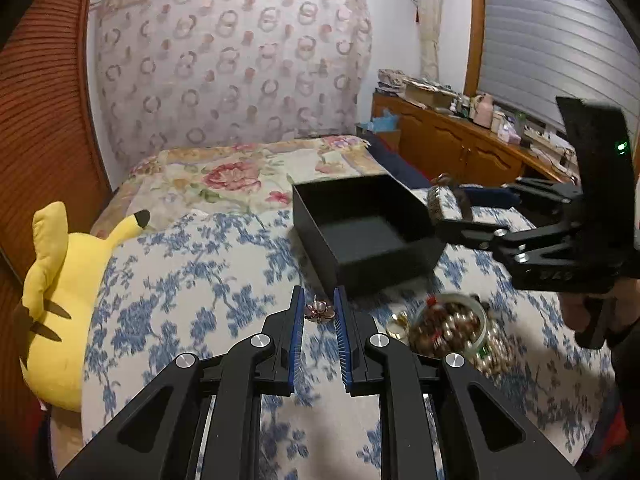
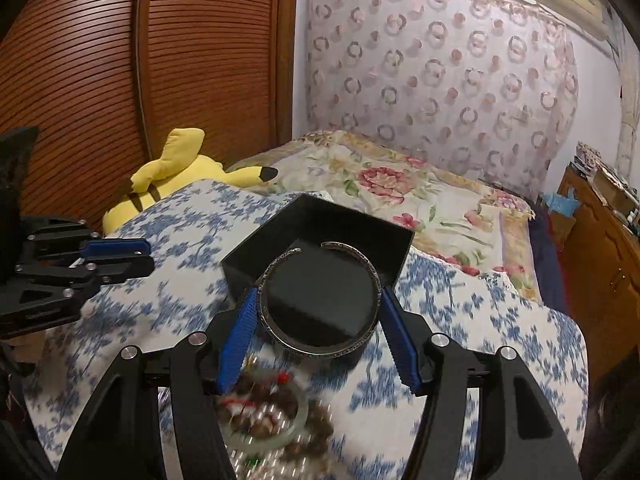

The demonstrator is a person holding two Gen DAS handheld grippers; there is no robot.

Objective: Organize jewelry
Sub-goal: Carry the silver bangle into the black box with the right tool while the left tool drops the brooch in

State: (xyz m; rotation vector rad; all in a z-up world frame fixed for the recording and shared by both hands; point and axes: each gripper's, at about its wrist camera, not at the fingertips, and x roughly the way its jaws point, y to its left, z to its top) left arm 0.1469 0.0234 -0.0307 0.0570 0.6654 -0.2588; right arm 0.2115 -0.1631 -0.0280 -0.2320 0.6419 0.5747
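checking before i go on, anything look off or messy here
Nothing is damaged. The remaining jewelry lies in a loose tangled heap on the blue floral bedspread, not in the black box, which looks empty. The left gripper holds a small pink piece; the right gripper holds a silver bangle.

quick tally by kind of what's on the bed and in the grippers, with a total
black open box: 1
silver cuff bangle, held in right gripper: 1
small flower-shaped piece, held in left gripper: 1
jewelry pile, too blurred to split: 1
yellow plush toy: 1
total: 5
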